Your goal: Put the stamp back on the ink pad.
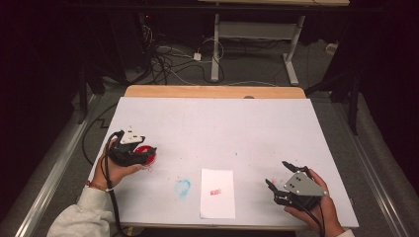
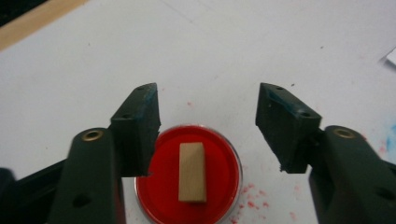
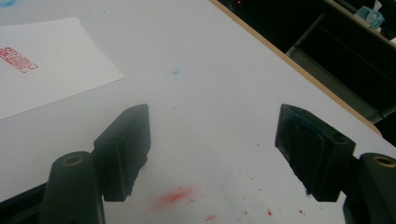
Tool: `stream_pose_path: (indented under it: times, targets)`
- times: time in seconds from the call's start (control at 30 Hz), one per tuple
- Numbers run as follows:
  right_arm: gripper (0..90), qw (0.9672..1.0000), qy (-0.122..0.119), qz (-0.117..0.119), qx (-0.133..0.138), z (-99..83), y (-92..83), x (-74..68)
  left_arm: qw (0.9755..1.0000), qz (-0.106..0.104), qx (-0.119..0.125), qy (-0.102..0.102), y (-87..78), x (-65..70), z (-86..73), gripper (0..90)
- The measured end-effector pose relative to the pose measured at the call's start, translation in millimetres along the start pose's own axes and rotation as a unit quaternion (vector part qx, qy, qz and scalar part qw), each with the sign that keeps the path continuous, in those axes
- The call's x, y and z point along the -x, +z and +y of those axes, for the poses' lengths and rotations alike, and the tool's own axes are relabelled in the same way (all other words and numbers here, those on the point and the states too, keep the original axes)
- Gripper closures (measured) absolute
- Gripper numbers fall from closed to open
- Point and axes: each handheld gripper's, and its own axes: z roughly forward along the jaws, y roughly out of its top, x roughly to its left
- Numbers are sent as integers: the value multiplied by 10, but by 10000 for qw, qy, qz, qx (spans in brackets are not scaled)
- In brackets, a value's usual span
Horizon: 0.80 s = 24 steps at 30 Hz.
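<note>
Resting: one stamp [image 2: 192, 171], one inkpad [image 2: 163, 186].

black grippers w/ grey plates [image 1: 306, 184], brass screws [image 2: 92, 135], grey sleeve [image 1: 81, 217].

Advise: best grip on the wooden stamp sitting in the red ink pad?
Take the wooden stamp across its two long sides, from straight above. It lies flat in the red ink pad, whose rim blocks a low side approach. The left gripper is open and probably already straddles its narrow width.
</note>
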Motion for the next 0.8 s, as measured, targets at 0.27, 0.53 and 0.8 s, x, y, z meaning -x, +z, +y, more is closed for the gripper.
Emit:
stream_pose_path:
  times: [0.27, 0.53, 0.8]
  targets:
    - [268, 10000, 22, 16, 14, 3, -2, -3, 9986, 133, 496, 91, -54, 121, 60, 224]
    - [275, 9998, 86, 0, 178, 16, -41, 6, 9948, 227, 923, 367, -137, 326, 153, 179]
    - [272, 9997, 131, 22, 205, 18, -50, 6, 9903, 248, 1225, 608, -192, 534, 228, 179]
